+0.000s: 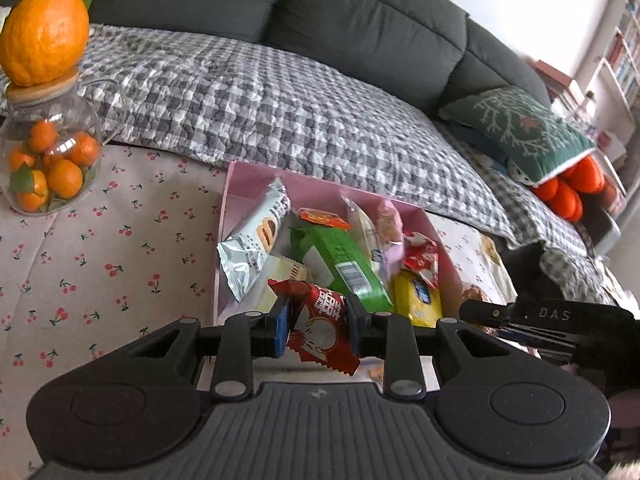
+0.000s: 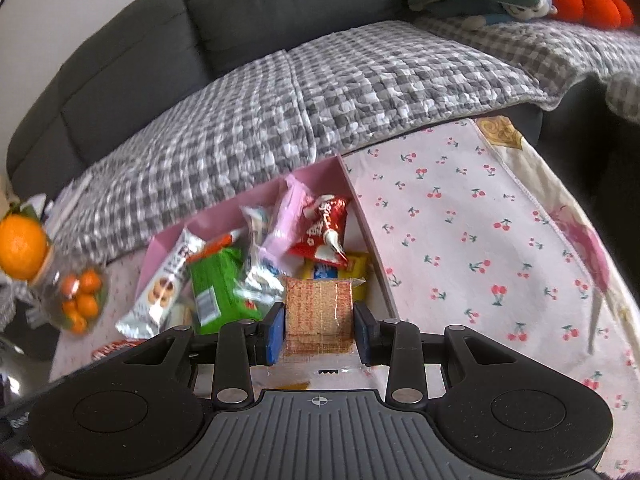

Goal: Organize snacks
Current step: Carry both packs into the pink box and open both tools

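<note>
left gripper [image 1: 316, 330] is clamped on a red snack packet [image 1: 320, 320], blue pads pressing it from both sides, the packet standing up between the fingers right at the near edge of the pink box [image 1: 234, 184]. and the box is busy: a silver biscuit packet [image 1: 254, 240] leaning at the left side, a green packet [image 1: 340, 260] lying down the middle, a yellow packet [image 1: 416, 296] at the right, a small red wrapper [image 1: 420, 256] just above that one. over on the right wrist view, the right gripper [image 2: 319, 330] is closed on a clear-wrapped stack of tan crackers [image 2: 319, 312], pads tight on either side, held just above the near end of the same box, with the yellow packet just behind it. another red packet [image 2: 326, 232] sits on top of the pile toward the far right wall, a pale pink wrapper [image 2: 286, 216] beside it. the box rests on a cherry-print cloth [image 1: 100, 240], snug against a grey checked sofa cover [image 1: 240, 96]. off to the left of the cloth, a glass jar [image 1: 52, 152] full of small oranges, with one large orange fruit [image 1: 46, 32] perched on its lid. the black body of the right gripper pokes into the left view at the right edge.
</note>
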Motion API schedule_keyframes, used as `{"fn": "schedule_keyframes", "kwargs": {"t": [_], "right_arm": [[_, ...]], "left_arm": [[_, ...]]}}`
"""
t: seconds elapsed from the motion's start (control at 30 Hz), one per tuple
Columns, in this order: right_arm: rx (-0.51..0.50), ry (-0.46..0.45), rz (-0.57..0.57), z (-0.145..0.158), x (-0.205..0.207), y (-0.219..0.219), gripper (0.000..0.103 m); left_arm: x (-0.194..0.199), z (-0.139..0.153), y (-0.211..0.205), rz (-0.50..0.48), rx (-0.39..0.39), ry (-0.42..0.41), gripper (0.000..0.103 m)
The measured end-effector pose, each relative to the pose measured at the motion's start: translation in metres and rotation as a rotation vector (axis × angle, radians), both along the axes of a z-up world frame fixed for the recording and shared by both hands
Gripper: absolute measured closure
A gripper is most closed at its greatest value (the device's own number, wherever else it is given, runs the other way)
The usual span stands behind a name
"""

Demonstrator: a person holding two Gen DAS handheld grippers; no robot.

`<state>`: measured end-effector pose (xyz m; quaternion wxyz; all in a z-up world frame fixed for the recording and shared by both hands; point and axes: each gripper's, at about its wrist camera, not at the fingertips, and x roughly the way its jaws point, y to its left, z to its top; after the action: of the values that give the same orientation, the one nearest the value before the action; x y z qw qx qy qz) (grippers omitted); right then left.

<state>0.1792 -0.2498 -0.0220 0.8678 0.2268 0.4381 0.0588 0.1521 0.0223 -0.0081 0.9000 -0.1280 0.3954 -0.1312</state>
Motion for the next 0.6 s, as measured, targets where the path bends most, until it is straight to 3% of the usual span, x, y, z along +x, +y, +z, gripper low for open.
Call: {"fn": "schedule_keyframes", "kwargs": {"t": [0.43,0.6], "right_arm": [[0.097,-0.018,-0.073,-0.015,0.019,0.018,0.069],[0.075,-0.024,-0.055,-0.015,0.021,0.027,0.069]], "left_arm": [[0.021,-0.015,-0.004,0.094,0.012,-0.045,0.076],[0.024,-0.023,-0.01,0.079,0.047,-0.031,0.074]]}}
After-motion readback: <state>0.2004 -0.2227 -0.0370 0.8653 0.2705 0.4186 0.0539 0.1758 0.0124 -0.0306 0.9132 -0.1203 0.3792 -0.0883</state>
